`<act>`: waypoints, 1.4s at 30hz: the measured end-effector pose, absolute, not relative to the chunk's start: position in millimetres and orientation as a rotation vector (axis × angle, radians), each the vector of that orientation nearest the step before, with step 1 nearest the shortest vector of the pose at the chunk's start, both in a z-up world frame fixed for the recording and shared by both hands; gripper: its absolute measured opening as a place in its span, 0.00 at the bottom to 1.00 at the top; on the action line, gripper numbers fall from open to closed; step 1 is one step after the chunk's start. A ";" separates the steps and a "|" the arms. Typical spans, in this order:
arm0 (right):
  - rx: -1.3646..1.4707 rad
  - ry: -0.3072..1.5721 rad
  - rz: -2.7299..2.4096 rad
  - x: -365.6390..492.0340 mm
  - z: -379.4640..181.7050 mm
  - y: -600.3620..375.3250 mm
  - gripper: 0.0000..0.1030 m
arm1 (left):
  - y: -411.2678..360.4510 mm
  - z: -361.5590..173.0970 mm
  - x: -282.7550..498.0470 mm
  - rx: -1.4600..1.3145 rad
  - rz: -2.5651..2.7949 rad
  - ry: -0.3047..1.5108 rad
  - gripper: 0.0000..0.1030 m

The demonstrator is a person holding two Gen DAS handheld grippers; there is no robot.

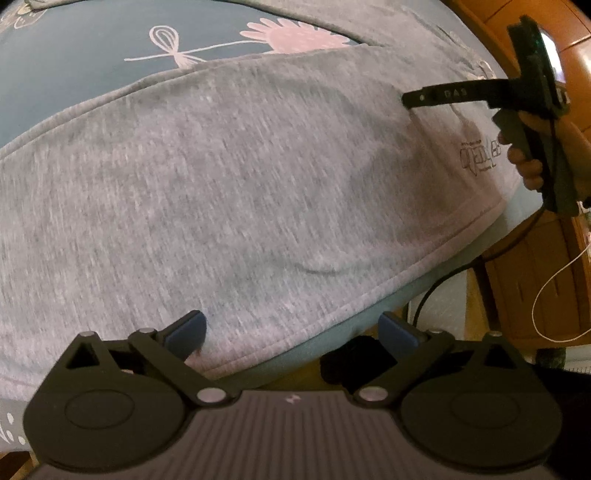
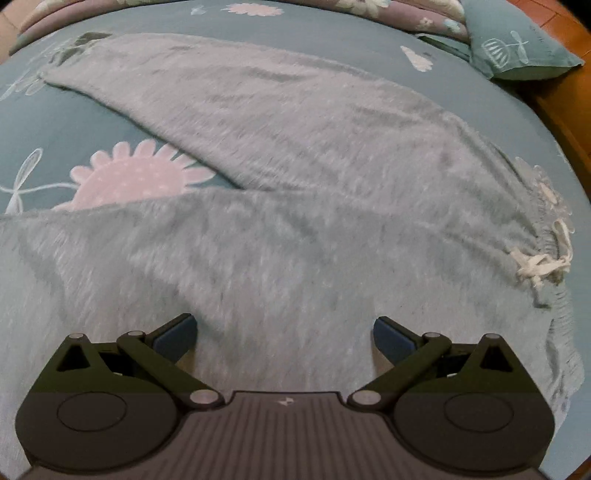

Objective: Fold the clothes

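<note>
Grey sweatpants (image 2: 295,147) lie spread on the bed with the two legs parted in a V. The waistband and its white drawstring (image 2: 539,266) are at the right. In the left wrist view one grey leg (image 1: 240,177) fills the frame, with a small dark print (image 1: 480,153) near its right end. My left gripper (image 1: 291,325) is open over the leg's near edge, nothing between its blue pads. My right gripper (image 2: 284,323) hovers open over the cloth. It also shows from the side (image 1: 410,99), held by a hand (image 1: 528,162), its tip just above the fabric.
The teal bedsheet (image 2: 110,110) has pink flower prints (image 1: 295,35). A teal pillow (image 2: 517,44) and a folded quilt lie at the far right. Wooden furniture (image 1: 535,277) stands beside the bed edge, where a black cable (image 1: 436,291) and a white cord (image 1: 554,288) hang.
</note>
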State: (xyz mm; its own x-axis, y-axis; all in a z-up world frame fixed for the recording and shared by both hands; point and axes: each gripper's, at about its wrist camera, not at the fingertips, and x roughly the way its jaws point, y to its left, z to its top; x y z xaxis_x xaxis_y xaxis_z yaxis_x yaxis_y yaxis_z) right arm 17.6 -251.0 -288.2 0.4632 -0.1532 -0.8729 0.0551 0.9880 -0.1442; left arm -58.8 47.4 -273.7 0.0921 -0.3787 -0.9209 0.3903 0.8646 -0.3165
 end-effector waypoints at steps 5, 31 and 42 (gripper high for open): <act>-0.093 1.087 -0.037 3.8 -270.5 -232.5 1.00 | 47.0 -265.2 -55.0 0.001 -0.555 1.342 0.96; 0.320 1.145 -0.286 -77.2 -283.8 -416.7 1.00 | -110.0 -243.0 22.1 0.235 -0.647 1.265 0.96; 0.339 1.173 -0.240 -75.5 -306.3 -428.8 1.00 | -164.7 -240.3 32.3 0.264 -0.730 1.260 0.96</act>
State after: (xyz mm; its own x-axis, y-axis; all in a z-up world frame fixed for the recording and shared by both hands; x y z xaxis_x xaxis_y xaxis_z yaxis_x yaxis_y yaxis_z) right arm -75.5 -428.8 -306.3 0.3713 -0.0082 -0.9285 0.3568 0.9244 0.1345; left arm 32.3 -164.7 -240.3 0.1197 -0.3532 -0.9279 0.6298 0.7495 -0.2040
